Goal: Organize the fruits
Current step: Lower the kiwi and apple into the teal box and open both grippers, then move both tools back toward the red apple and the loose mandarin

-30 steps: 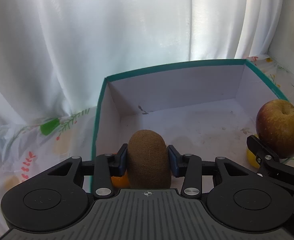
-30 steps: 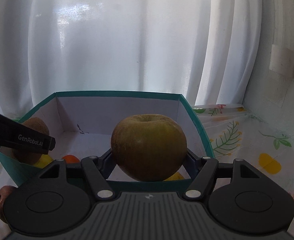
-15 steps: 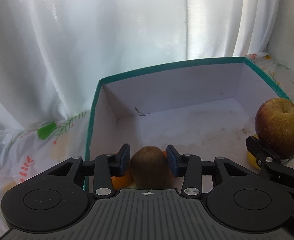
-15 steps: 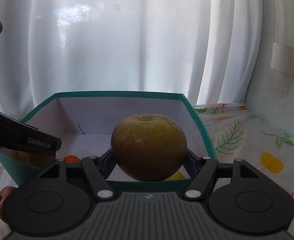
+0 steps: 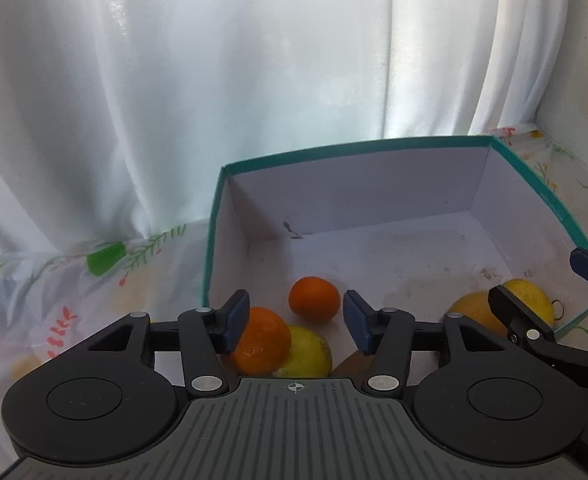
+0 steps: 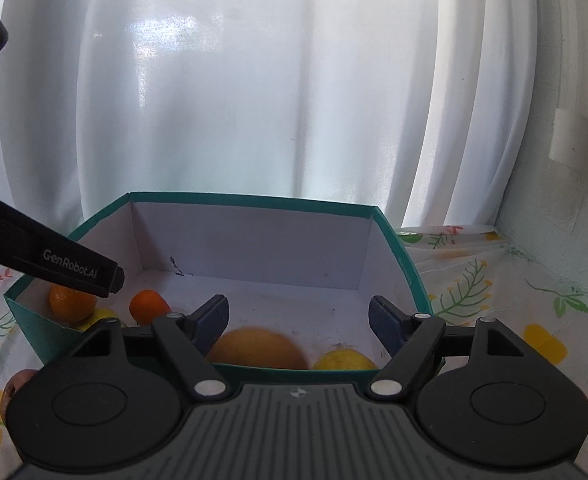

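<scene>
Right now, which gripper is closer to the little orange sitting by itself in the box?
Left. The left gripper, jaws opening, hangs right over the little orange. The right gripper, also opening, is over by the box's other side.

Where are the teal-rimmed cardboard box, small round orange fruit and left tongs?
Teal-rimmed cardboard box [image 5: 358, 148]: left wrist view, far rim.
Small round orange fruit [image 5: 314, 299]: left wrist view, centre.
Left tongs [image 5: 296, 322]: left wrist view, between opening tips.

Only legible text: "GenRobot.AI", white lettering on black finger of left hand-held gripper [image 6: 78, 270], seen in right wrist view. No other readable label, brand, number or sign on anything else in either view.
</scene>
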Motion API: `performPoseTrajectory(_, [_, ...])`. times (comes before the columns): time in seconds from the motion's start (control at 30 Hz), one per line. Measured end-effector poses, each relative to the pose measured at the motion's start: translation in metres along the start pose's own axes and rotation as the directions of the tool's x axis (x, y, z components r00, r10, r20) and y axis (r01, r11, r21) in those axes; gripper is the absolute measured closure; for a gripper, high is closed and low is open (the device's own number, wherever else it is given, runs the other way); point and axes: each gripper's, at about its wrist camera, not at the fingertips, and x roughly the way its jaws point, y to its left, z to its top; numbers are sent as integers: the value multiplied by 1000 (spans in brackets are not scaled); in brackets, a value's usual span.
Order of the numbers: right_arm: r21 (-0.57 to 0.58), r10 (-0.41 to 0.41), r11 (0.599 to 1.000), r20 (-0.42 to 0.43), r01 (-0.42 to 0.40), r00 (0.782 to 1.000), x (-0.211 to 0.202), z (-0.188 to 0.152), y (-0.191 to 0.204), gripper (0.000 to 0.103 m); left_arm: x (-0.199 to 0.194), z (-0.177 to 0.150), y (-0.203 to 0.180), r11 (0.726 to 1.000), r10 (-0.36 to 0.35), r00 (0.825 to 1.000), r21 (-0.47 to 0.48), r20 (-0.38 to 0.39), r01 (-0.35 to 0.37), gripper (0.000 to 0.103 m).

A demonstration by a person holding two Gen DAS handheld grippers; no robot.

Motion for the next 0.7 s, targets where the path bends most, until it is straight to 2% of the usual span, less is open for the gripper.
performPoseTrajectory(0.1, [22,-6,1000,19,5,1000,-12,1,-4,22,-15,-1,11,1000,-2,1000,-15,29,3,38])
performPoseTrajectory(0.13, [30,-7,1000,24,7,1000,-17,1,-6,18,-20,-2,14,1000,3,999,-19,37,-2,36])
performPoseTrajectory(0.2, [42,-13,999,33,11,999,-28,-1,-8,15,-31,-6,22,1000,8,998,-31,56,-6,27])
performPoseTrajectory(0.27, [47,-16,999,34,14,999,-40,-6,-8,9,-42,-12,30,999,16,997,-38,71,-13,24])
performPoseTrajectory(0.33, [54,-21,998,20,19,1000,-51,-15,-7,8,-50,-20,36,999,30,997,-39,72,-28,18])
performPoseTrajectory(0.4, [68,-13,998,-11,13,1000,-61,-25,-6,8,-56,-31,39,998,44,997,-41,69,-41,17])
performPoseTrajectory(0.5, [82,4,997,-56,0,998,-75,-39,-3,7,-62,-51,39,999,21,999,-28,41,-20,14])
performPoseTrajectory(0.7, [52,-27,998,-114,33,993,-96,-63,4,6,-62,-97,39,1000,12,1000,8,4,-12,13])
